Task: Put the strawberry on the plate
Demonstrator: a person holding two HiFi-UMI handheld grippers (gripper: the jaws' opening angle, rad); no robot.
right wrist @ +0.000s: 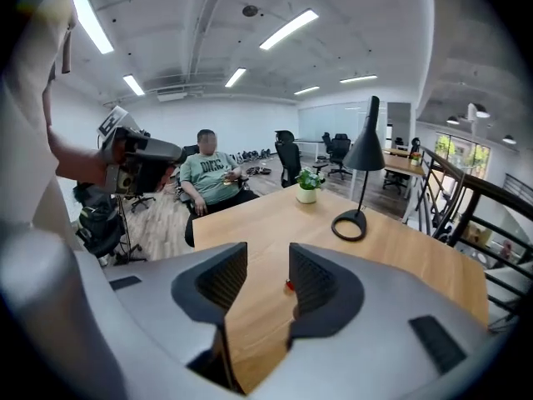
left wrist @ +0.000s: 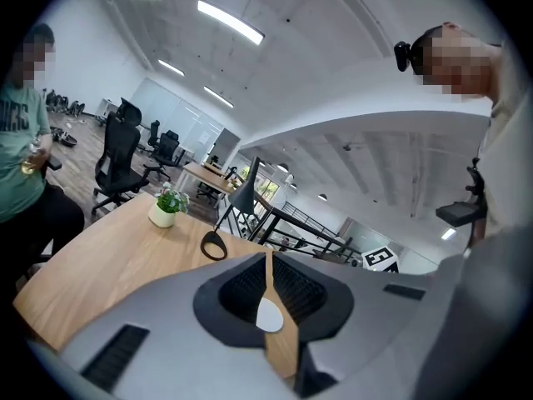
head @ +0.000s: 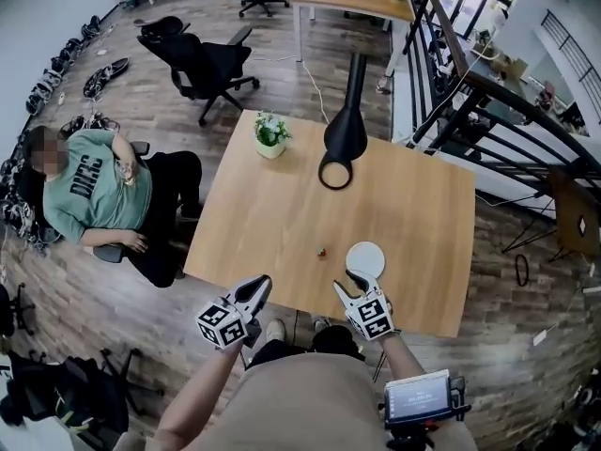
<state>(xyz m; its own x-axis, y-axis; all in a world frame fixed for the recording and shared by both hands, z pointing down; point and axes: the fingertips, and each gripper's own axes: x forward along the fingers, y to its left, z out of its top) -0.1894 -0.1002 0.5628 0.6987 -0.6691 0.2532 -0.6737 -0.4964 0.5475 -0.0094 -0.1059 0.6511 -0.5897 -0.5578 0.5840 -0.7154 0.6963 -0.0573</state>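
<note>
The right claw [right wrist: 268, 277] is spread with nothing between its pads, tilted down over the table's [head: 272, 205] near edge, just beside the plate's [head: 365, 258] near rim. The left claw [left wrist: 268, 267] is pressed together and empty, held nearly level at the same edge. The strawberry [head: 322, 251] lies on bare wood left of the plate, apart from it. The lamp [head: 343, 139] and plant [head: 270, 134] stand well away at the far side.

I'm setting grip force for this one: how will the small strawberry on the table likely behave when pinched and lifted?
The strawberry looks tiny beside the plate, so it is probably very light. It sits loose on the smooth wooden table, so a nudge may roll or skid it. Whether it is soft cannot be told.
</note>
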